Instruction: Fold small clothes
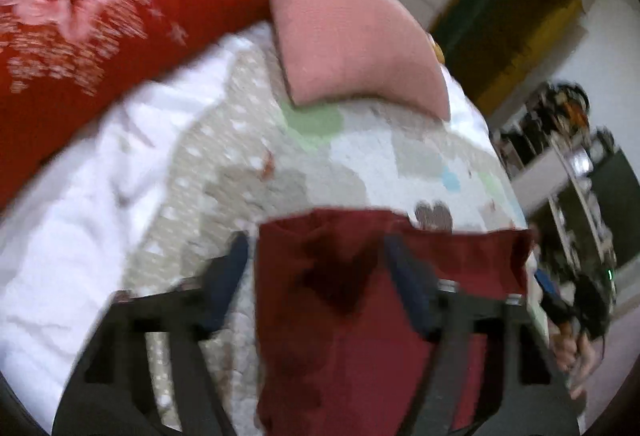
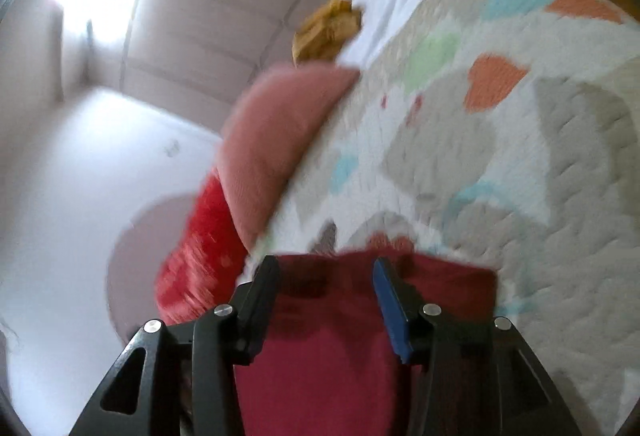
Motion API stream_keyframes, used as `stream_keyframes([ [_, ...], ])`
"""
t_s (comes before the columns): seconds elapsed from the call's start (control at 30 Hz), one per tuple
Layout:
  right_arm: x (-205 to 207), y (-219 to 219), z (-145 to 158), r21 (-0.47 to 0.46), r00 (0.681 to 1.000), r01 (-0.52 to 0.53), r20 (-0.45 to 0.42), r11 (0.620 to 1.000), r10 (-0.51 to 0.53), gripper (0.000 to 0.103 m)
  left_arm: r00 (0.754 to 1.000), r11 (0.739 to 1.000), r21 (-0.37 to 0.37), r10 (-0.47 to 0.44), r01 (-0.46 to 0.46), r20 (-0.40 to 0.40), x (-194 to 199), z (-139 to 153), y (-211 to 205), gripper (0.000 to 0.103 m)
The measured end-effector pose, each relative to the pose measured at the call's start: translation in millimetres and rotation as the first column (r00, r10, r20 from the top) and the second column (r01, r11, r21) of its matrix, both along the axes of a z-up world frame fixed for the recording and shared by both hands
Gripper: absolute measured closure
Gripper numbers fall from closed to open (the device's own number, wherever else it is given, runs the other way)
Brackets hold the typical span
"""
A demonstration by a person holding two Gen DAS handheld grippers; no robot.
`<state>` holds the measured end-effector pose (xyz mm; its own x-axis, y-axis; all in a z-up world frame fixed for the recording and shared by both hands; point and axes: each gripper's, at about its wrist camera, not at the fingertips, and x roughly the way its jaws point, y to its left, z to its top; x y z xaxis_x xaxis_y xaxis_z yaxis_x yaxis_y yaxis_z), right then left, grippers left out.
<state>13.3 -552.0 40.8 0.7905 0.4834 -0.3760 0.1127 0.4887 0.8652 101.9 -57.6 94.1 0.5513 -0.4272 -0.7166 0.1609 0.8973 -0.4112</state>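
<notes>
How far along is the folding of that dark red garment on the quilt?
Done: the dark red garment lies on the quilt with a straight top edge, apparently folded over. In hand: nothing; left claw and right claw stand open above it. Left: any further folds.

Garment (image 1: 352, 316) – dark red, plain; quilt (image 1: 360, 164) – white and beige with green, blue and orange heart patches; cushion (image 1: 352, 36) – dusty pink; blanket (image 1: 100, 16) – bright red, white snowflake print; gripper pads (image 2: 390, 312) blue.
</notes>
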Motion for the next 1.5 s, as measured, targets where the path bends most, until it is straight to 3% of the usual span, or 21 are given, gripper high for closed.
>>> stream_keyframes([
  [0.07,-9,-1,14,-0.04,1.0,0.0,0.012,0.999,0.001,0.055,1.0,1.0,-0.014,-0.023,0.023,0.004,-2,5,1,0.029],
  [0.13,-13,15,32,-0.174,0.998,-0.048,0.028,0.984,0.053,0.055,0.999,1.0,-0.012,-0.026,0.026,0.025,-7,7,-3,0.029],
  [0.2,-12,42,46,-0.308,0.991,-0.11,0.035,0.945,0.127,0.056,0.999,0.999,0.002,-0.036,0.036,0.025,-7,3,-12,0.029],
  [0.3,0,82,45,-0.42,0.976,-0.201,-0.005,0.885,0.219,0.057,0.998,0.996,0.073,-0.055,0.056,-0.011,0,-14,-34,0.029],
  [0.37,15,96,31,-0.457,0.974,-0.222,-0.067,0.861,0.216,0.057,0.999,0.989,0.138,-0.045,0.047,-0.024,5,-26,-45,0.028],
  [0.47,35,93,1,-0.483,0.979,-0.184,-0.172,0.856,0.113,0.058,0.997,0.981,0.191,-0.01,0.025,-0.076,25,-53,-55,0.028],
  [0.5,41,88,-10,-0.489,0.978,-0.162,-0.193,0.857,0.075,0.062,0.995,0.98,0.2,0.003,0.016,-0.095,29,-60,-56,0.029],
  [0.57,47,83,-20,-0.484,0.981,-0.136,-0.189,0.865,0.048,0.063,0.991,0.976,0.219,0.035,-0.005,-0.131,42,-76,-54,0.028],
  [0.7,44,72,-12,-0.44,0.984,-0.102,-0.178,0.892,0.025,0.062,0.988,0.984,0.178,0.053,-0.027,-0.146,48,-76,-42,0.028],
  [0.8,25,72,1,-0.47,0.987,-0.082,-0.162,0.879,0.006,0.061,0.993,0.98,0.193,0.067,-0.047,-0.098,32,-60,-27,0.028],
  [0.9,-7,76,11,-0.481,0.986,-0.12,-0.157,0.869,0.049,0.061,0.998,0.981,0.194,0.029,-0.016,-0.061,6,-46,-20,0.029],
  [1.07,-63,103,10,-0.567,0.977,-0.201,-0.18,0.799,0.118,0.06,1.0,0.98,0.198,-0.026,0.028,-0.01,-55,-38,-11,0.028],
  [1.13,-74,109,-4,-0.593,0.971,-0.22,-0.21,0.775,0.115,0.06,0.999,0.981,0.186,-0.047,0.049,-0.016,-76,-45,-12,0.028],
  [1.2,-76,113,-15,-0.623,0.968,-0.227,-0.227,0.748,0.105,0.06,0.998,0.972,0.233,-0.028,0.039,-0.049,-89,-59,-13,0.028],
  [1.27,-74,116,-9,-0.643,0.964,-0.236,-0.249,0.728,0.092,0.06,0.997,0.969,0.246,-0.011,0.03,-0.078,-99,-72,-10,0.028],
  [1.37,-76,130,17,-0.65,0.971,-0.222,-0.217,0.727,0.103,0.06,0.998,0.985,0.171,0.02,-0.009,-0.061,-110,-74,5,0.028],
  [1.5,-65,166,43,-0.619,0.967,-0.256,-0.152,0.743,0.206,0.06,0.998,0.989,0.144,0.026,-0.018,-0.051,-113,-77,8,0.028],
])
